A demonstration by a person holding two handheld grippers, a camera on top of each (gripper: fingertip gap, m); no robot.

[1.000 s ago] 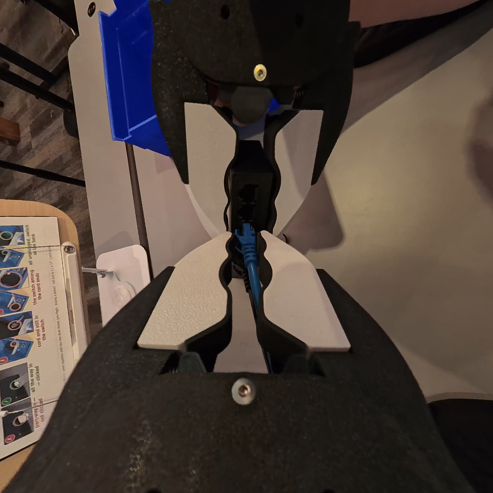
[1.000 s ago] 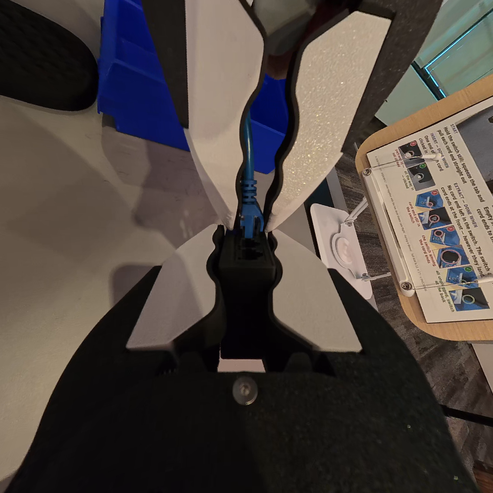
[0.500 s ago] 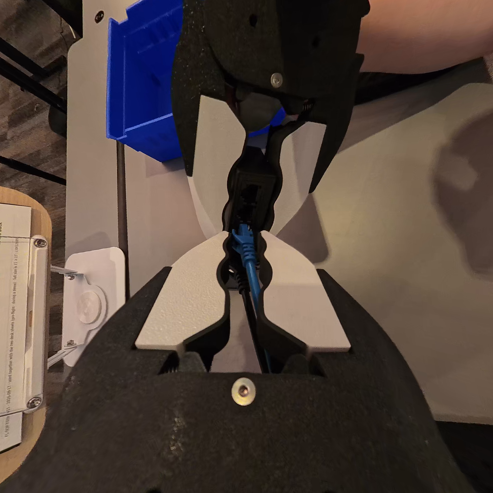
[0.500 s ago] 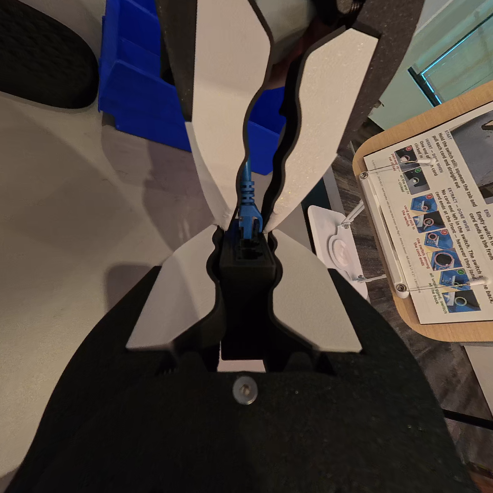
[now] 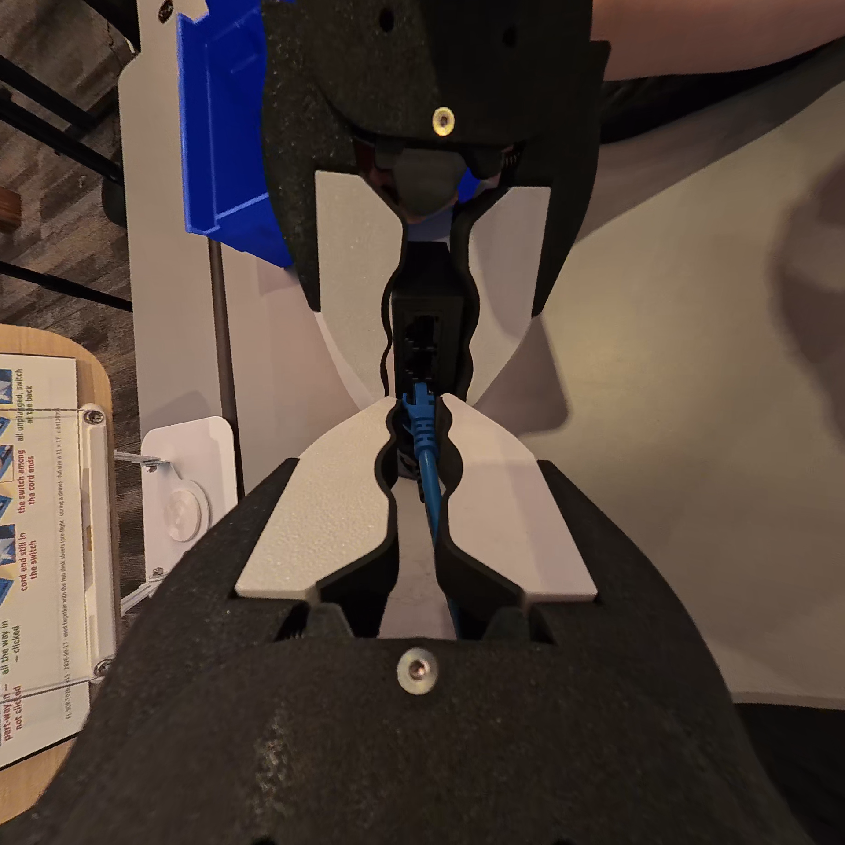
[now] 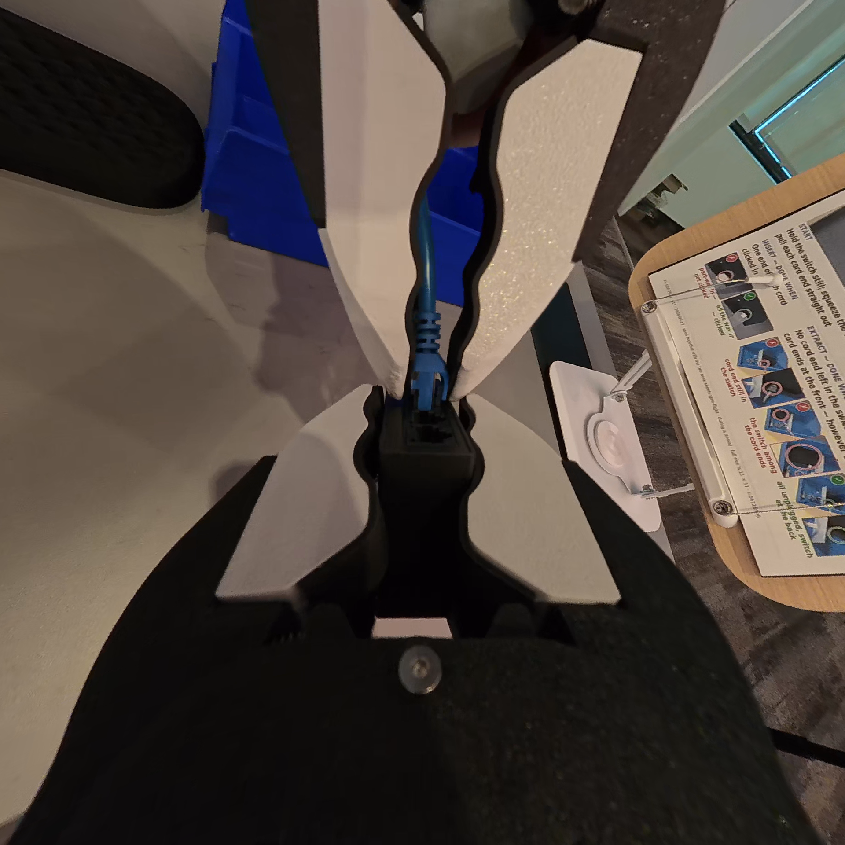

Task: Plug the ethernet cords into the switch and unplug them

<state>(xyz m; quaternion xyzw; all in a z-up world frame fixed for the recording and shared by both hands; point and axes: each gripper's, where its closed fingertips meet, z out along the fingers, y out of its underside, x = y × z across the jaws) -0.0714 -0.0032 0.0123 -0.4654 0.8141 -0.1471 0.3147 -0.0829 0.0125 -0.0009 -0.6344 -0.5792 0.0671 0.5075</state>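
Up close, one blue ethernet plug (image 5: 423, 418) pinched in left claw (image 5: 418, 402), tip at a port of one black switch (image 6: 427, 462). Switch squeezed tight in right claw (image 6: 420, 404), facing left one. One blue bin (image 5: 219, 137) behind, on white table (image 5: 663, 411).

The black switch (image 6: 423, 466) is held above the pale surface (image 6: 114, 366), ports (two unfilled) facing the blue cord (image 5: 423, 430), whose plug meets its end port.
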